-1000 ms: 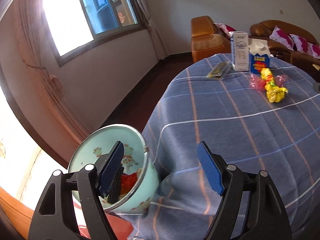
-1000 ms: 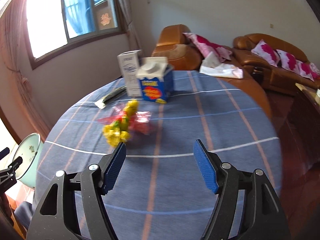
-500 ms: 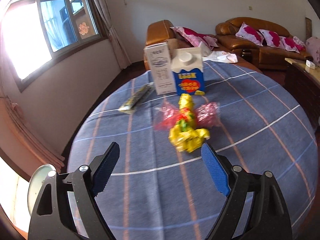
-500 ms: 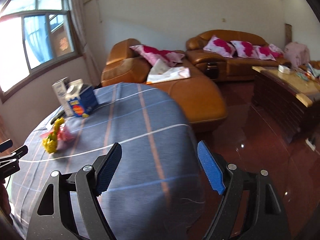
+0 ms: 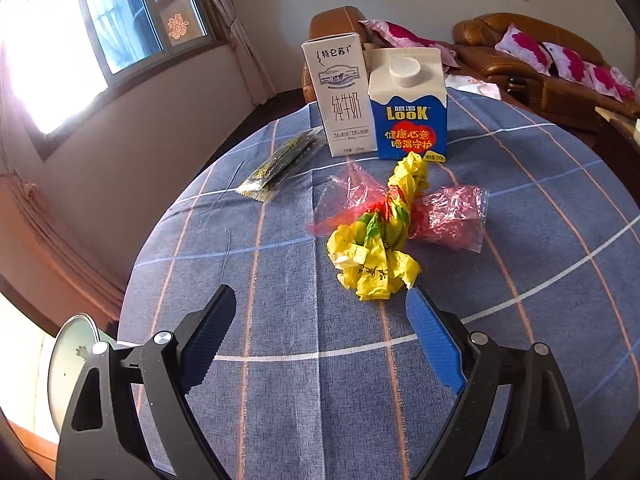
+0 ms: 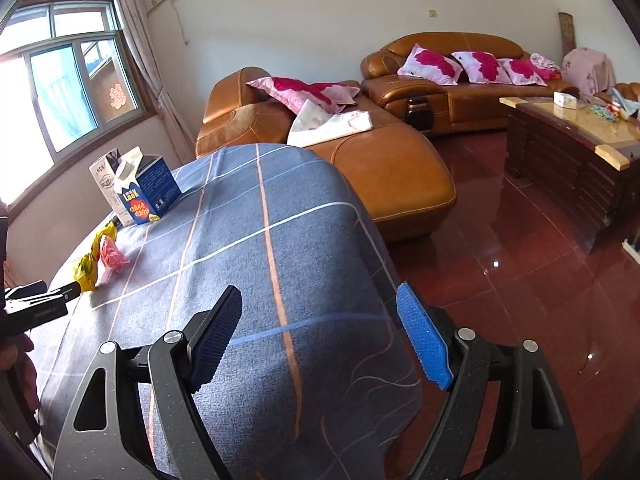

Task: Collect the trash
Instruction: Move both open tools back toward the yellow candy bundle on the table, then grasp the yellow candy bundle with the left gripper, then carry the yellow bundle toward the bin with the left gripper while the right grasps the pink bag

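Living room: round worktop [image 5: 280, 400] under blue checked cloth, brown sofas behind, window at left.

Change since a second ago:
- Left tongs [image 5: 320, 336] swung away from enamel pot [image 5: 68, 360] at worktop edge, then over red scraps inside, now aimed at trash in mid-worktop. Jaws just been opening; nothing between them.
- Yellow wrapper [image 5: 376, 256] now just ahead of left tongs, near right blue pad [image 5: 434, 348], apparently not touching.
- Right tongs [image 6: 320, 336] turned off the trash toward far worktop edge and floor. Jaws also just been opening, empty.

Reading for task: drop into pot looks finished; left side set up for next pick, yellow wrapper likeliest. Right side not lined up on anything.

Trash left on worktop:
- yellow wrapper, twisted, lying across pink plastic film [image 5: 452, 216]
- green sachet [image 5: 280, 164] further left
- white milk carton [image 5: 340, 96] and blue carton [image 5: 408, 108] upright, side by side at far end

Hidden or unclear:
- Pot cut off by left edge of view; only rim and part of inside visible, contents not readable.
- Overlap of wrapper and film: separate or tangled, cannot tell.
- Cartons: full or empty, cannot tell.
- In right view, left tongs only a dark sliver at left edge; hand beside it blurred.
- Window glare washes out left wall.
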Action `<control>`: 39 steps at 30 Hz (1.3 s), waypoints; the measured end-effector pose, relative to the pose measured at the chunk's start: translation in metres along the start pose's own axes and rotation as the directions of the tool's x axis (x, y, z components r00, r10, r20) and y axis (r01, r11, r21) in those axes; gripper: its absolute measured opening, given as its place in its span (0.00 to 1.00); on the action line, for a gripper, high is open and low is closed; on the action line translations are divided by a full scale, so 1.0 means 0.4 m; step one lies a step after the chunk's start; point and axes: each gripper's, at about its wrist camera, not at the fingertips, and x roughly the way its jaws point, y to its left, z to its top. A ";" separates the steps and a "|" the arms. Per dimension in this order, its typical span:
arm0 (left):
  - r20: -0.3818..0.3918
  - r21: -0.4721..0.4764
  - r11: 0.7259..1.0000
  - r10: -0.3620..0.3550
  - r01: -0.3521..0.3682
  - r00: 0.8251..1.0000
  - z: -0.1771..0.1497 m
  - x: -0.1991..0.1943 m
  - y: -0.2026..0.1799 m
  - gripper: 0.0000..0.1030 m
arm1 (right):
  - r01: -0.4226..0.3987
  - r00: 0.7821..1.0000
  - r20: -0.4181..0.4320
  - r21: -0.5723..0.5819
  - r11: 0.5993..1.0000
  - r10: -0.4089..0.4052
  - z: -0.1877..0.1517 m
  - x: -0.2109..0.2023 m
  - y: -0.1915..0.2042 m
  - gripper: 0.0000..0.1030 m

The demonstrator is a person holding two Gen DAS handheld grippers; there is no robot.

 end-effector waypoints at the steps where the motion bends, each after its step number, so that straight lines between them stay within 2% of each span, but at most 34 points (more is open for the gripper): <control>1: 0.007 -0.002 1.000 -0.014 0.014 1.000 0.002 -0.001 0.002 0.81 | -0.002 1.000 -0.004 -0.001 1.000 0.002 -0.004 0.003 0.004 0.77; 3: 0.007 0.006 0.999 -0.038 0.038 0.999 0.004 0.007 -0.002 0.69 | -0.003 1.000 -0.008 -0.005 1.000 0.003 -0.007 0.004 0.007 0.77; 5: -0.025 0.021 0.995 -0.092 0.092 0.995 0.003 0.023 -0.008 0.32 | -0.002 1.000 -0.008 -0.011 1.000 0.002 -0.011 0.001 0.011 0.77; 6: -0.034 0.023 0.993 -0.119 0.120 0.992 0.003 0.028 -0.009 0.23 | -0.001 1.000 -0.007 -0.015 1.000 0.000 -0.011 -0.001 0.015 0.77; 7: -0.036 0.022 0.990 -0.135 0.136 0.990 0.003 0.028 -0.009 0.08 | 0.001 1.000 -0.005 -0.018 1.000 -0.001 -0.011 -0.004 0.019 0.77; 8: -0.031 0.021 0.990 -0.141 0.142 0.989 0.002 0.025 -0.007 0.02 | 0.001 1.000 -0.004 -0.019 1.000 -0.001 -0.008 -0.005 0.021 0.77; 17: 0.063 0.035 0.991 -0.128 0.126 0.990 -0.016 -0.069 0.059 0.00 | -0.015 1.000 0.018 -0.055 0.998 0.016 0.009 -0.031 0.068 0.78; 20: 0.076 -0.009 0.992 -0.122 0.123 0.990 -0.008 -0.087 0.088 0.03 | -0.022 1.000 0.012 -0.067 0.998 0.023 0.007 -0.026 0.092 0.78; 21: 0.078 -0.021 0.992 -0.121 0.123 0.990 -0.004 -0.089 0.091 0.15 | -0.024 1.000 0.012 -0.071 0.997 0.025 0.004 -0.026 0.099 0.78; 22: 0.083 -0.033 0.993 -0.114 0.117 0.990 0.000 -0.093 0.091 0.45 | -0.026 1.000 0.013 -0.077 0.997 0.027 0.002 -0.027 0.104 0.78; 23: 0.103 -0.041 0.994 -0.099 0.104 0.990 0.004 -0.100 0.088 0.60 | -0.023 1.000 0.014 -0.089 0.996 0.025 0.000 -0.029 0.108 0.78; 28: 0.096 -0.044 0.992 -0.115 0.119 0.989 0.031 -0.074 0.050 0.59 | 0.021 0.999 0.027 -0.064 0.998 -0.019 0.007 -0.041 0.064 0.78; 33: 0.036 -0.058 0.987 -0.147 0.148 0.989 0.047 0.002 0.019 0.59 | 0.041 0.999 0.029 -0.049 0.998 -0.039 0.007 -0.046 0.032 0.78; 34: 0.021 -0.064 0.986 -0.153 0.154 0.988 0.049 0.018 0.020 0.56 | 0.039 0.999 0.025 -0.047 0.998 -0.038 0.006 -0.044 0.030 0.78; 35: 0.006 -0.071 0.983 -0.169 0.169 0.986 0.048 0.034 0.021 0.33 | 0.037 0.999 0.022 -0.047 0.998 -0.036 0.005 -0.042 0.030 0.78; 36: -0.020 -0.075 0.977 -0.200 0.198 0.980 0.048 0.050 0.026 0.22 | 0.035 0.999 0.023 -0.051 0.998 -0.034 0.005 -0.041 0.034 0.78; 37: -0.025 -0.076 0.975 -0.211 0.208 0.977 0.046 0.056 0.028 0.20 | 0.032 0.999 0.023 -0.054 0.998 -0.031 0.002 -0.040 0.038 0.78; 38: -0.029 -0.067 0.975 -0.214 0.211 0.976 0.045 0.058 0.031 0.08 | 0.022 1.000 0.022 -0.059 0.998 -0.021 0.003 -0.039 0.045 0.78; 39: -0.032 -0.062 0.975 -0.217 0.215 0.976 0.043 0.058 0.034 0.08 | 0.016 1.000 0.022 -0.061 0.998 -0.014 0.005 -0.038 0.051 0.78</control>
